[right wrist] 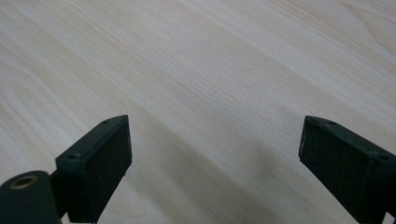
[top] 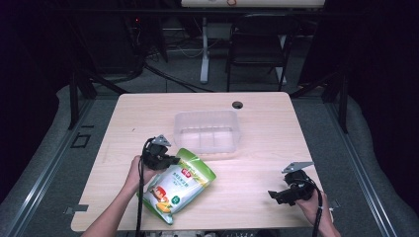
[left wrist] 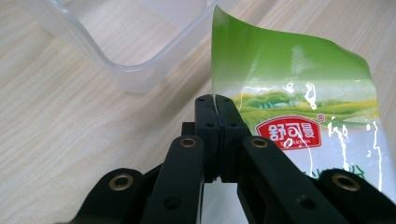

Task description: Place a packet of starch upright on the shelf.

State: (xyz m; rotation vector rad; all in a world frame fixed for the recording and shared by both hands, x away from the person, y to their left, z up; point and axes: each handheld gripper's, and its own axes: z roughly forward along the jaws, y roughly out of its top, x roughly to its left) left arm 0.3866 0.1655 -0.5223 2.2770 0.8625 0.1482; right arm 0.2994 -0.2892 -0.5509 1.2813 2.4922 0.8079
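A green and white snack bag (top: pixel 177 188) with a red label lies tilted on the table's near left part. My left gripper (top: pixel 172 160) is shut on the bag's upper left edge. In the left gripper view the two black jaws (left wrist: pixel 216 116) press together on the edge of the bag (left wrist: pixel 299 93), whose green top stands up beyond them. A clear plastic tub (top: pixel 208 132) sits just behind the bag, at the table's middle. My right gripper (top: pixel 273 194) rests near the front right edge, open, with bare wood between its pads (right wrist: pixel 102 158).
The wooden table (top: pixel 267 123) has a round cable hole (top: pixel 237 104) at the back. The tub's corner (left wrist: pixel 126 70) is close ahead of the left jaws. A black chair (top: pixel 257 47) and a desk leg stand beyond the table.
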